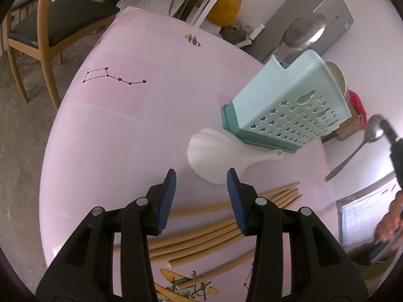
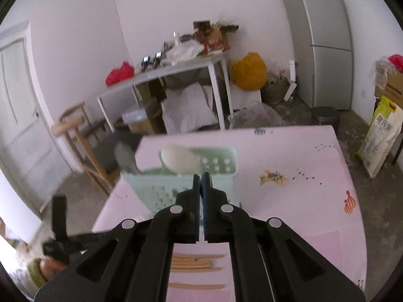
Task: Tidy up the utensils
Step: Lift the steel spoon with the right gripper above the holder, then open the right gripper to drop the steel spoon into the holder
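Nearest the left wrist camera, the left gripper [image 1: 201, 176] hangs with its blue pads moderately apart and nothing between them. Just beneath it a loose bundle of bamboo chopsticks [image 1: 201, 231] lies on the pink bench [image 1: 105, 130]. Just beyond the fingertips a white rice paddle [image 1: 214, 156] lies flat, its handle running under the edge of the mint utensil caddy [image 1: 289, 105]. The caddy holds a large steel spoon [image 1: 303, 34] in its far compartment and a pale rounded spoon [image 1: 336, 75] in the one beside it.

To the right in this view, the right gripper [image 1: 386, 125] is raised off the bench and pinches a small metal spoon [image 1: 362, 143] near its bowl, handle slanting down; it is well apart from the left gripper.

The right wrist view is blurred. There the right gripper's [image 2: 201, 176] jaws are pressed together, with only a small metal tip showing just above the fingertips. Beyond them stands the caddy [image 2: 161, 191] with the pale spoon [image 2: 180, 162] and the steel spoon [image 2: 126, 159] inside; the chopsticks [image 2: 196, 264] lie below. This view alone shows the caddy's open top.
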Demonstrator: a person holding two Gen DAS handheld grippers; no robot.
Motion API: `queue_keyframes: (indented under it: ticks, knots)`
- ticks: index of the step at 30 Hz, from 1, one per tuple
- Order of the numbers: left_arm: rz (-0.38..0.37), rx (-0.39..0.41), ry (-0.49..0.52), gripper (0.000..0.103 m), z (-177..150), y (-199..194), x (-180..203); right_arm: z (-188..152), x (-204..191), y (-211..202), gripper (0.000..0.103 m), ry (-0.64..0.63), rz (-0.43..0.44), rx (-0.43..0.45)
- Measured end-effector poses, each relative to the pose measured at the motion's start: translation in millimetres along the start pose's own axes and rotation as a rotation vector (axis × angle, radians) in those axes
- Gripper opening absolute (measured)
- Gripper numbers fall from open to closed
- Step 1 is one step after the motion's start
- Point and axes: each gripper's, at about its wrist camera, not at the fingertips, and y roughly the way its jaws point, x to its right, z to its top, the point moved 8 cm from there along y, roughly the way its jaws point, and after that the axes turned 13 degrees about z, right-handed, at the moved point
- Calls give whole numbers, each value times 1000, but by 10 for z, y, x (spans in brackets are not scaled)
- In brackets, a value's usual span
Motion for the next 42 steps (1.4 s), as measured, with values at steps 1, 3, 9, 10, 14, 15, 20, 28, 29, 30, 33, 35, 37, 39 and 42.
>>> queue_keyframes:
  ticks: [1, 3, 9, 10, 14, 15, 20, 28, 29, 30, 33, 35, 37, 39, 42]
  knots:
    - [6, 0, 3, 39, -3, 4, -7, 49, 0, -58, 2, 5, 9, 17]
    - [19, 1, 10, 39, -12, 12, -4, 241, -2, -195, 2, 17, 55, 66]
    - [62, 20, 51, 39, -17, -8, 7, 798, -138, -453, 2, 31, 231, 191]
    - [68, 24, 57, 39, -15, -15, 5, 907, -167, -469, 2, 24, 253, 210]
    - [88, 30, 77, 39, -14, -32, 13, 1209, -276, -436, 2, -5, 312, 264]
    - [91, 30, 79, 39, -13, -30, 10, 1243, -294, -394, 2, -9, 322, 269]
    - [104, 29, 90, 39, -6, -32, 2, 1179, -210, 119, 2, 13, 331, 203]
    - [128, 33, 109, 39, -10, -55, 9, 668, 145, 587, 2, 120, 289, 86]
    - [129, 33, 111, 39, -12, -54, 12, 621, 168, 611, 2, 127, 284, 76]
    - [130, 32, 113, 39, -15, -54, 13, 579, 196, 617, 2, 131, 272, 67]
    - [129, 28, 117, 39, -30, -49, 22, 441, 222, 570, 4, 121, 242, 40]
    - [130, 28, 122, 39, -34, -51, 37, 382, 260, 498, 8, 119, 222, 33]
    - [130, 31, 127, 39, -31, -58, 56, 345, 313, 384, 17, 134, 212, 51]
    - [138, 40, 137, 39, -17, -72, 70, 313, 349, 253, 24, 145, 205, 75]
    - [157, 55, 164, 39, 8, -83, 92, 170, 397, 34, 34, 168, 193, 103]
